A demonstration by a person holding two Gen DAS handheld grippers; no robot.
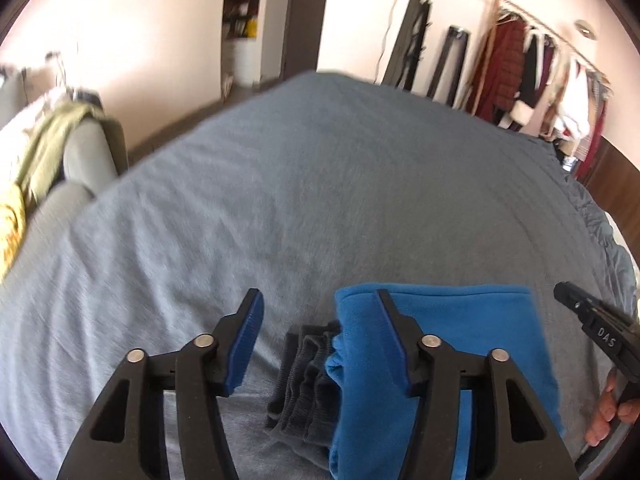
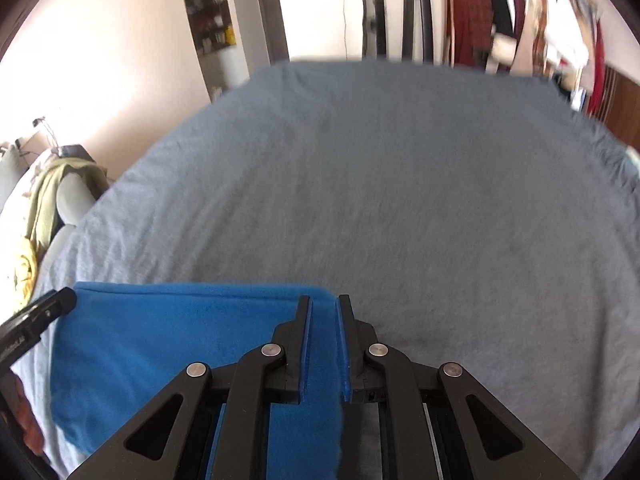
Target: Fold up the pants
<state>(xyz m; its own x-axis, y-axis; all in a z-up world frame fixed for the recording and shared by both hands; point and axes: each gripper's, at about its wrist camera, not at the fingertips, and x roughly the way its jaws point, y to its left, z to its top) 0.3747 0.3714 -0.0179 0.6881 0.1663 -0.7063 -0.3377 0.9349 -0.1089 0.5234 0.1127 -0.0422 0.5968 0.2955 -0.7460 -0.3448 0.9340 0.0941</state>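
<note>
Blue pants (image 2: 168, 344) lie folded on the bed (image 2: 400, 184). Right gripper (image 2: 324, 304) is clamped on the far right corner; left gripper (image 1: 318, 300) is apart over the left edge. Risk: a one-sided pull skews the fold, esp. w/ the grey cuffs (image 1: 304, 380) loose.

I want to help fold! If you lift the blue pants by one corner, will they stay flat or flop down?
Probably flop. The blue pants look like soft fleece, bunched at the gray waistband, so nothing stiff shows. The right gripper pinches only one corner, so the rest would likely sag. They seem light, lying flat on the bed.
</note>
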